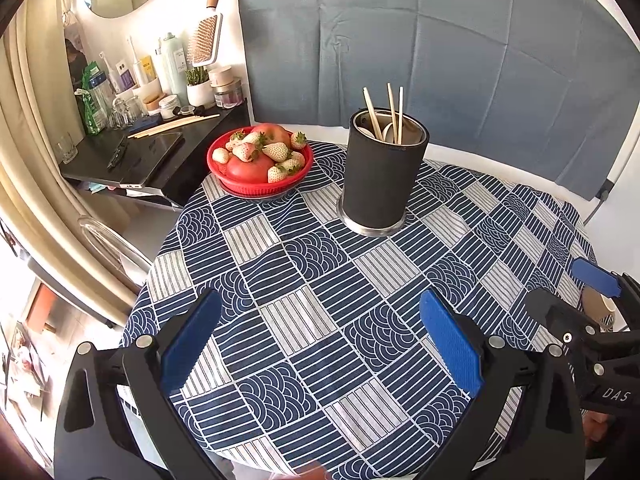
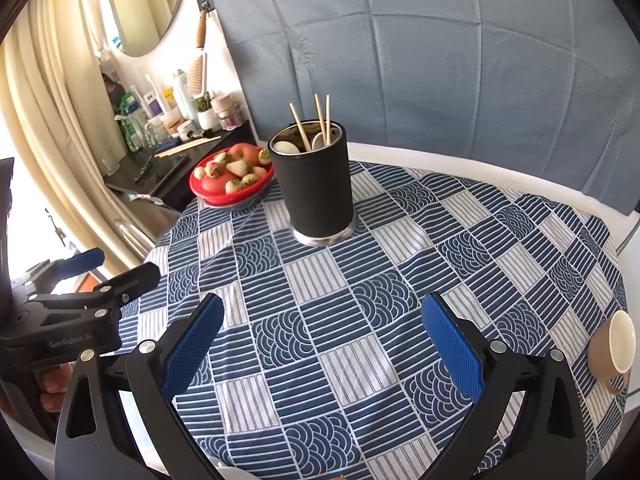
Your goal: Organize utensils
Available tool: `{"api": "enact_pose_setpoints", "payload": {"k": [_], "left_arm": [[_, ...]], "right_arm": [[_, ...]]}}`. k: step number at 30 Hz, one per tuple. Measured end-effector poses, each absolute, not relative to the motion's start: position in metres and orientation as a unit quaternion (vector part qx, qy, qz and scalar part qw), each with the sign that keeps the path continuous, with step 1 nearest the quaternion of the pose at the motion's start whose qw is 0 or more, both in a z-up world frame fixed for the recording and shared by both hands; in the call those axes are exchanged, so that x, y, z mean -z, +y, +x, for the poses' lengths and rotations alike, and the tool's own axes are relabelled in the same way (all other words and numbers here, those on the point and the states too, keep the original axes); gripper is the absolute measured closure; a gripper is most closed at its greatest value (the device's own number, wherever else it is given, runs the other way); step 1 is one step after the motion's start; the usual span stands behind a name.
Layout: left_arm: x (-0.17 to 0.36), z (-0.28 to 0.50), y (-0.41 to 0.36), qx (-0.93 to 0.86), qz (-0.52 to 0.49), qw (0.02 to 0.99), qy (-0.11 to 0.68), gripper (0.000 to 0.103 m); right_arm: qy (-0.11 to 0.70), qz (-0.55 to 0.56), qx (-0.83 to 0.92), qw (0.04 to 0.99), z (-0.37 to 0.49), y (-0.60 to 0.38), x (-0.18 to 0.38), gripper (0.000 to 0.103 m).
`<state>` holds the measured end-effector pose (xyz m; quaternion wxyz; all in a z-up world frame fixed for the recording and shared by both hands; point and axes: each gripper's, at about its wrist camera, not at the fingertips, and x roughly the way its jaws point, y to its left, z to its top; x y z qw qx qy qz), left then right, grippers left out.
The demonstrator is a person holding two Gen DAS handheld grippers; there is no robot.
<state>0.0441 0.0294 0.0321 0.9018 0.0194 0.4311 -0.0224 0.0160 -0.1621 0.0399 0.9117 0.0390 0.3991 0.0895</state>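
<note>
A black cylindrical utensil holder (image 1: pixel 382 178) stands upright on the patterned tablecloth (image 1: pixel 312 280), at the far middle of the round table. Three wooden chopsticks (image 1: pixel 394 114) stick up out of it, and white spoons (image 2: pixel 285 147) lie inside it. My left gripper (image 1: pixel 320 344) is open and empty over the near part of the table. My right gripper (image 2: pixel 320 344) is open and empty too, well short of the holder (image 2: pixel 316 188). Each gripper shows at the edge of the other's view: the right one (image 1: pixel 592 320), the left one (image 2: pixel 92 276).
A red bowl (image 1: pixel 260 188) of strawberries and apples sits left of the holder. A tan cup (image 2: pixel 614 346) lies on its side at the table's right edge. A black side shelf (image 1: pixel 160 144) with bottles, jars and loose chopsticks stands at the left. A blue-grey cloth backdrop (image 1: pixel 440 40) hangs behind.
</note>
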Motion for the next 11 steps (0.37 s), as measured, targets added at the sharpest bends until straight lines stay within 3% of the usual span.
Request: {"api": "enact_pose_setpoints", "payload": {"k": [11], "left_arm": [[-0.0332,0.0472,0.0338,0.018,0.018,0.904,0.427,0.006]], "right_arm": [[0.401,0.040,-0.086,0.911,0.0178,-0.1587,-0.0390,0.008]]}}
